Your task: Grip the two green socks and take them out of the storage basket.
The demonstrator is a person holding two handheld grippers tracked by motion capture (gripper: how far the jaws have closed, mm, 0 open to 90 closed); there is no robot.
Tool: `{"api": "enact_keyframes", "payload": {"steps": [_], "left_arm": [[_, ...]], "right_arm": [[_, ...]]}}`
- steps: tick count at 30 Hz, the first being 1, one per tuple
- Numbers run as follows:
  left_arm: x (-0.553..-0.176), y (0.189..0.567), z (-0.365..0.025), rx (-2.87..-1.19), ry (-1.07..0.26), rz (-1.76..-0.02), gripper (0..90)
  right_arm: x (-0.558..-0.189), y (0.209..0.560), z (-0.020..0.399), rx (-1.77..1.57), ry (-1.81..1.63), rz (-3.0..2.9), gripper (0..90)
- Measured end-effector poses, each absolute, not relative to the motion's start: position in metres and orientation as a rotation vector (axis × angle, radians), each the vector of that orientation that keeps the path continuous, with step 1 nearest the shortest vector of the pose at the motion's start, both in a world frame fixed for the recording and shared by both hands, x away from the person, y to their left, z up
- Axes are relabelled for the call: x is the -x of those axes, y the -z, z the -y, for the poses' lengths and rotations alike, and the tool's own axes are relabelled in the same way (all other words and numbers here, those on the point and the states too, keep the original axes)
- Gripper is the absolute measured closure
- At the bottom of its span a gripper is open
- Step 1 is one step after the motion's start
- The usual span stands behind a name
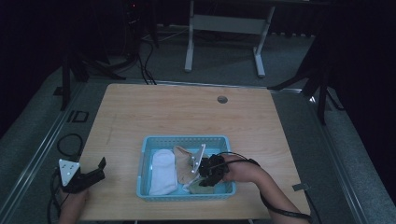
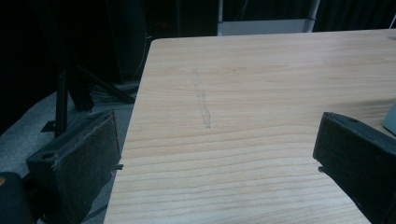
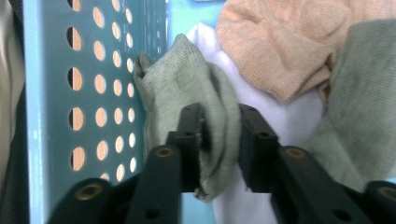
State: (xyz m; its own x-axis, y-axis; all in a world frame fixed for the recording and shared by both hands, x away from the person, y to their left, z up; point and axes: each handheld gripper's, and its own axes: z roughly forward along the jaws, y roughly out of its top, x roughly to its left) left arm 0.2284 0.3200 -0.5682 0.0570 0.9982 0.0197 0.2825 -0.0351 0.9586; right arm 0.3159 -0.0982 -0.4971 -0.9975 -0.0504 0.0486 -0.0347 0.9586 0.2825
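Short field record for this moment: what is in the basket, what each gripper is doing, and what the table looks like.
container: blue basket with holed walls, near the table's front edge
contents: white sock, tan sock, grey-green sock
right gripper: in the basket, jaws pinching a fold of the grey-green sock
left gripper: open, jaws apart over bare wood left of the basket
table: light wood with a cable hole near the far edge
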Motion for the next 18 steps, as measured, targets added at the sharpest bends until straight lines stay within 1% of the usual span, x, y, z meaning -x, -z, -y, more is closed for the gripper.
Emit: {"api": "enact_keyframes", "payload": {"steps": [9,18], "left_arm": [[-0.229,0.568,-0.32,-1.465,-1.043,-1.365,0.3],[-0.229,0.568,-0.32,-1.465,-1.044,-1.367,0.3]], "right_arm": [[-0.313,0.49,0.099,-0.077,0.428,3.061,77.6],[-0.309,0.478,0.099,-0.088,0.441,3.073,78.1]]}}
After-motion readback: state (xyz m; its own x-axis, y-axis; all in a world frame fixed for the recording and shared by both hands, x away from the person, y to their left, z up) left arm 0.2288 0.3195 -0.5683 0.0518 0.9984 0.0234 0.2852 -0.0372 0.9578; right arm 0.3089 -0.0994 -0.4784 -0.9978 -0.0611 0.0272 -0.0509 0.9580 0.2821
